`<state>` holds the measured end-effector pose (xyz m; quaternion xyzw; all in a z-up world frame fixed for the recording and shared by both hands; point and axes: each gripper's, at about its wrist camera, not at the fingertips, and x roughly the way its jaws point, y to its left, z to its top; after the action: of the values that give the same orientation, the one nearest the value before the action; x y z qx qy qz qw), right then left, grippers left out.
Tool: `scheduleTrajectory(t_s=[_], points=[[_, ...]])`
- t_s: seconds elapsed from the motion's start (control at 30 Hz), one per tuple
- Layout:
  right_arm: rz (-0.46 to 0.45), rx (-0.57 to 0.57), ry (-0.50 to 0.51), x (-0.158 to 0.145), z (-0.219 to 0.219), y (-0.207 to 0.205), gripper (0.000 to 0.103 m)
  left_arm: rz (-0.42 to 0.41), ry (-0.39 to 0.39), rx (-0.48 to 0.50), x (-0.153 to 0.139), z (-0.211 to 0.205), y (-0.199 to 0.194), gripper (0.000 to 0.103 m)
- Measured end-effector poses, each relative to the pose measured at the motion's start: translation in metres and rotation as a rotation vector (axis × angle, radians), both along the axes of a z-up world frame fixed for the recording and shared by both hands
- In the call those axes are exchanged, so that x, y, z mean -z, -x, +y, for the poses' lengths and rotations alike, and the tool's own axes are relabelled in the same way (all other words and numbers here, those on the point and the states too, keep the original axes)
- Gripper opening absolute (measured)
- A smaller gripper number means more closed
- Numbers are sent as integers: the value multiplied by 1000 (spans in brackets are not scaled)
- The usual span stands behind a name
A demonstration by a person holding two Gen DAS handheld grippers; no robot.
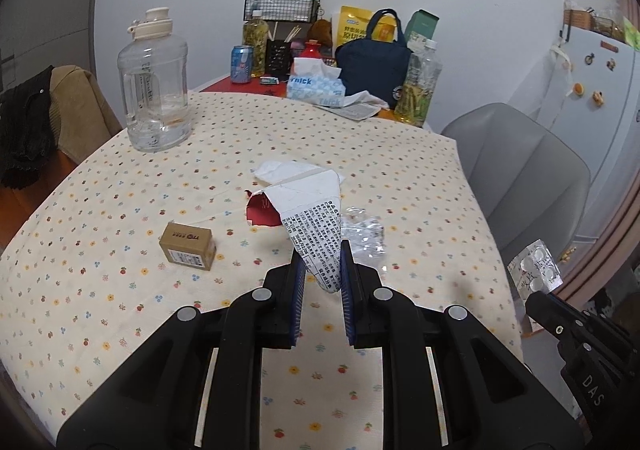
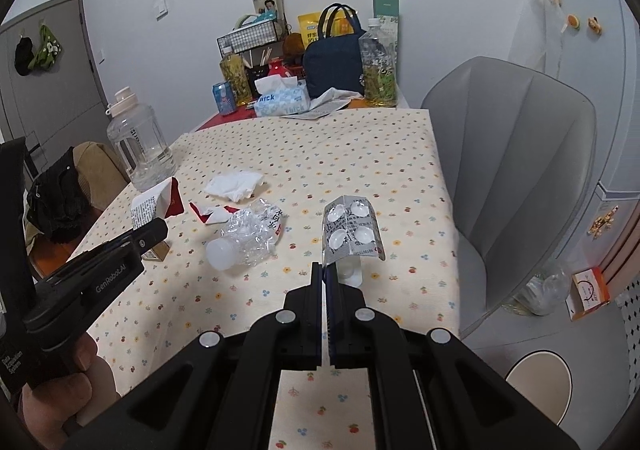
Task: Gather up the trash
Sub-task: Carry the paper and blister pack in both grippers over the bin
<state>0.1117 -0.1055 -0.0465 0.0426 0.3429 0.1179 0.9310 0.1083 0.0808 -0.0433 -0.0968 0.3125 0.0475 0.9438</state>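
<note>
The left gripper (image 1: 320, 270) pinches a torn printed wrapper (image 1: 316, 218) above the table (image 1: 100, 290); the right gripper (image 2: 325, 270) is clamped tight on an empty pill pack (image 2: 352, 228). Both pieces hang clear of the cloth. To carry them off cleanly, keep both grips firm and level, since the wrapper is held only by its tip. 4 scraps remain: crushed bottle (image 2: 248, 238), tissue (image 2: 234, 186), red scrap (image 2: 212, 212), small box (image 1: 187, 246).

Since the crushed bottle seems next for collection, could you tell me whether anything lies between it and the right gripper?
No loose thing does, but the right gripper is shut on a pill blister pack, so it has no free jaws. The crushed bottle lies bare on the tablecloth, up and left of it.
</note>
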Motion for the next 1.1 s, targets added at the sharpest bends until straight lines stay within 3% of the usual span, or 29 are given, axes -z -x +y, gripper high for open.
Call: scheduleTrajectory(t_s=[0.57, 1.1], points=[[-27, 121, -10, -14, -63, 18, 3, -16, -24, 138, -11, -69, -8, 17], [-3, 269, -52, -3, -144, 21, 3, 11, -68, 293, -5, -156, -27, 17]])
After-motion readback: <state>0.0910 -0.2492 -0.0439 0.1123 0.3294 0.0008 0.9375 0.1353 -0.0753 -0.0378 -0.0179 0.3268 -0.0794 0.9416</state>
